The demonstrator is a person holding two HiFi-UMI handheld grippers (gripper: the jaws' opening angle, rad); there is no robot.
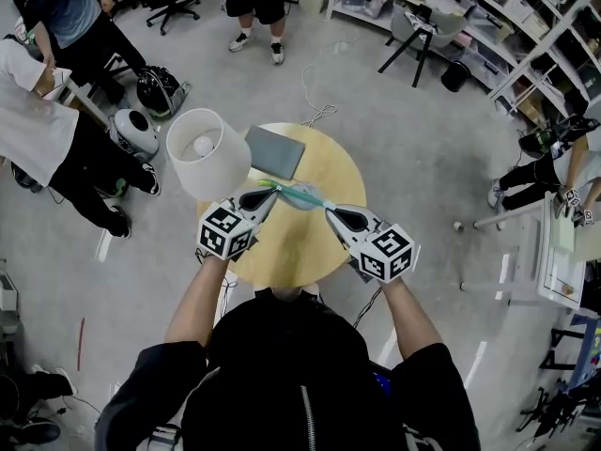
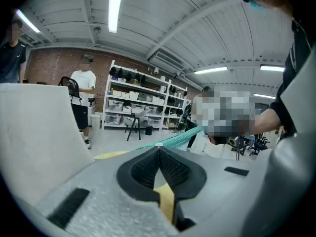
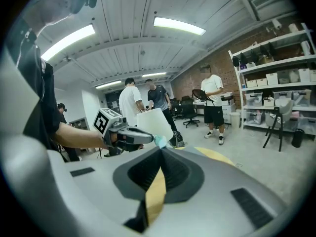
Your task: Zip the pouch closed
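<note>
A teal mesh pouch (image 1: 300, 195) hangs stretched in the air over the round yellow table (image 1: 310, 247), held between my two grippers. My left gripper (image 1: 269, 188) is shut on its left end. In the left gripper view the jaws (image 2: 159, 148) meet at the tip, and the pouch's green edge (image 2: 182, 138) runs off to the right. My right gripper (image 1: 329, 210) is shut on the right end. In the right gripper view a bit of the teal pouch (image 3: 159, 141) shows just past the closed tips (image 3: 160, 149). The zip slider is too small to make out.
A lamp with a white shade (image 1: 207, 153) stands at the table's left edge, close to my left gripper. A grey flat pad (image 1: 275, 151) lies at the table's far side. People stand at the left (image 1: 56, 130) and beyond (image 1: 255, 7); shelving (image 1: 488, 26) runs along the far right.
</note>
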